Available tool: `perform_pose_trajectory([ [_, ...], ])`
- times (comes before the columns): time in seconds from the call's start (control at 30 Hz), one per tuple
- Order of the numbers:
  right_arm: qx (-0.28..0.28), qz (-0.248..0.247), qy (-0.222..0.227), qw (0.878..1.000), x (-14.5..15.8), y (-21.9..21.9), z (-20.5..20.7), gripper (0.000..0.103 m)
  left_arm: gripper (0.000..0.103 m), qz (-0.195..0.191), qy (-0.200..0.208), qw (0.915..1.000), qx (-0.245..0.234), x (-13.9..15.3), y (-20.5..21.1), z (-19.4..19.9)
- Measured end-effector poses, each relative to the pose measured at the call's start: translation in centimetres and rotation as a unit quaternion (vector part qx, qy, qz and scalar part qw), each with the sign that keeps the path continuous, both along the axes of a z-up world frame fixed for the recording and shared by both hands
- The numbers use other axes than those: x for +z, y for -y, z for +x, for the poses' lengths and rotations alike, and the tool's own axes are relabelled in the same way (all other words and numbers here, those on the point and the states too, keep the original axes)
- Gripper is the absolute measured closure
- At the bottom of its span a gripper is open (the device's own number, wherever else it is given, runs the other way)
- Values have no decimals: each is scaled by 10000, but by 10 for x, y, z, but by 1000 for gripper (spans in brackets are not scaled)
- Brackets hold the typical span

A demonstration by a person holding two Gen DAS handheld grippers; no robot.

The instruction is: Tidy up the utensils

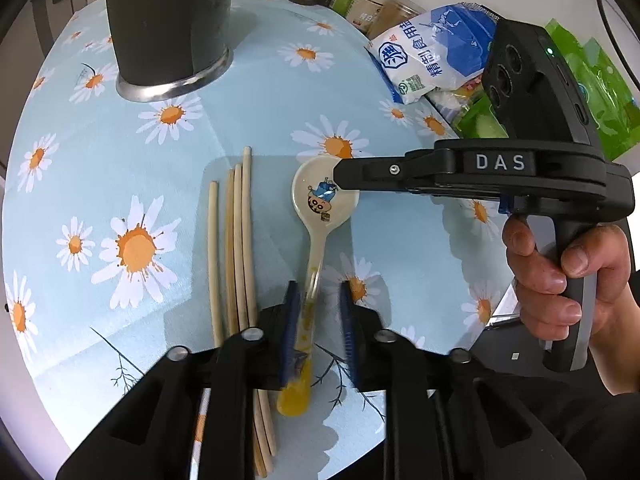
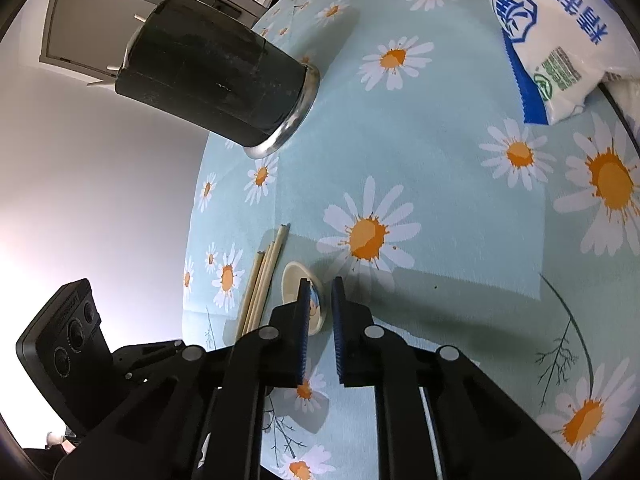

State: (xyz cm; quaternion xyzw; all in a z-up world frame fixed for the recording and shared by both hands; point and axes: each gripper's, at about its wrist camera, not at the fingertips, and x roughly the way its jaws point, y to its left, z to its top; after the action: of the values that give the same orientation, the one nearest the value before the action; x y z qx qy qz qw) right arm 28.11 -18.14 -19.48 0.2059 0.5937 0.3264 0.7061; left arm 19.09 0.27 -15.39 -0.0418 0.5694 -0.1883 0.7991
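A: Where is the spoon (image 1: 324,200) lying?

B: Flat on the desk (image 1: 248,92), on the blue daisy-print cloth, bowl at the far end and yellow handle end near the camera in the left wrist view. A cartoon figure is printed inside the bowl.

A: And the left gripper (image 1: 319,332)?

B: It sits over the handle. The handle runs between its blue-padded fingers (image 1: 291,320), close against the left pad, with a gap showing to the right pad. So the fingers are narrowly apart around the handle, not pressed on it from both sides.

A: The right gripper (image 2: 320,320)?

B: It comes in from the right, held by a hand (image 1: 560,276) on its grip. In its own view the fingers (image 2: 304,316) stand close together with only a slim gap, right at the spoon's bowl. The rim shows behind and between them, but whether the pads press on it I cannot tell.

A: What lies beside the spoon?

B: Several pale wooden chopsticks (image 1: 236,248) just to its left, roughly parallel to it.

A: Anything farther off?

B: A dark cylindrical holder (image 1: 172,28) with a metal base ring stands on the far left of the desk. A blue-and-white bag (image 1: 436,52) lies at the far right, with bottles and green packets near it.
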Motion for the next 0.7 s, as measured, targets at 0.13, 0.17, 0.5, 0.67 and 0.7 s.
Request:
perform_pose_trajectory([
  [0.13, 38, -28, 34, 10000, 1, -1, 4, 93, 95, 19, -6, 10000, 2, -3, 4, 5],
  [0.17, 49, -40, 53, 10000, 3, -2, 5, 93, 96, 39, 10, 10000, -15, -3, 5, 5],
  [0.5, 134, 66, 460, 9988, 38, -2, 23, 93, 96, -46, 459, 9988, 150, 28, 3, 13],
  [0.67, 213, 133, 838, 9962, 67, -9, 35, 93, 96, -49, 804, 9964, 258, 51, -1, 19],
  [0.7, 237, 148, 920, 9954, 73, -11, 38, 93, 96, -49, 857, 9959, 295, 55, -3, 20],
])
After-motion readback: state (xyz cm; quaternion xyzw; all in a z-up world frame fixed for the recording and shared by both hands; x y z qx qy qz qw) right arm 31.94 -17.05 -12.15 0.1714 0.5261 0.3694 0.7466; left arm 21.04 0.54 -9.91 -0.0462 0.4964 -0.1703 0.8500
